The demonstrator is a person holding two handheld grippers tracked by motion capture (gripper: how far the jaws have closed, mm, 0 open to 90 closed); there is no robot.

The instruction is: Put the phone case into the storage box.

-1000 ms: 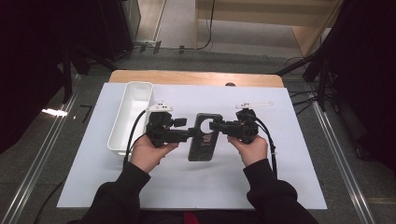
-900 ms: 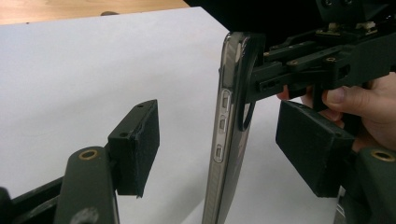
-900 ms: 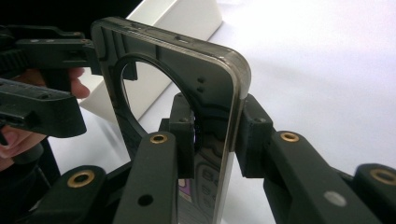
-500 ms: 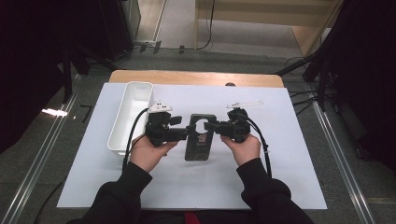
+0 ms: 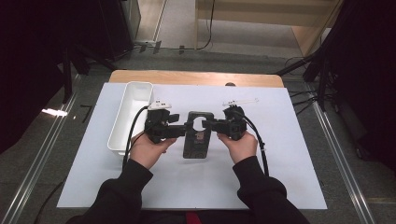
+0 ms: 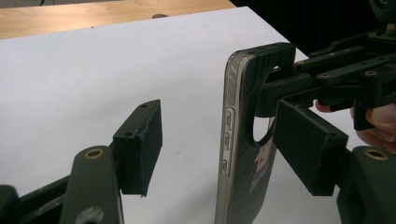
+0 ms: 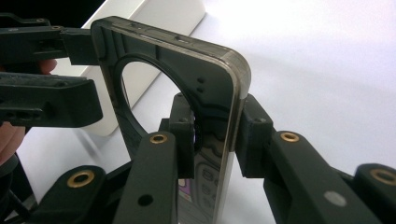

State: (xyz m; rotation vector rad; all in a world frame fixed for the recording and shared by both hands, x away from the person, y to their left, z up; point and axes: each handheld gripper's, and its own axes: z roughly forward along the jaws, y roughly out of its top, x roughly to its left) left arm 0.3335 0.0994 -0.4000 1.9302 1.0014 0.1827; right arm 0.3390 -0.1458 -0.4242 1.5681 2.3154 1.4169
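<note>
Dark phone case with a round camera cut-out and metallic side rim (image 5: 198, 135) is held up on edge above the white sheet on the counter (image 5: 280, 177), between both hands. Right tool (image 7: 215, 135) is clenched on the case's top corner, 1 pad each side. Left tool (image 6: 224, 140) straddles the case, its jaws just closing; the left pad is clear of the rim. Risk: with 1 corner grip, the case may pivot or slip if the left tool shoves it sideways. White oblong tray (image 5: 130, 116) stands just left.
</note>
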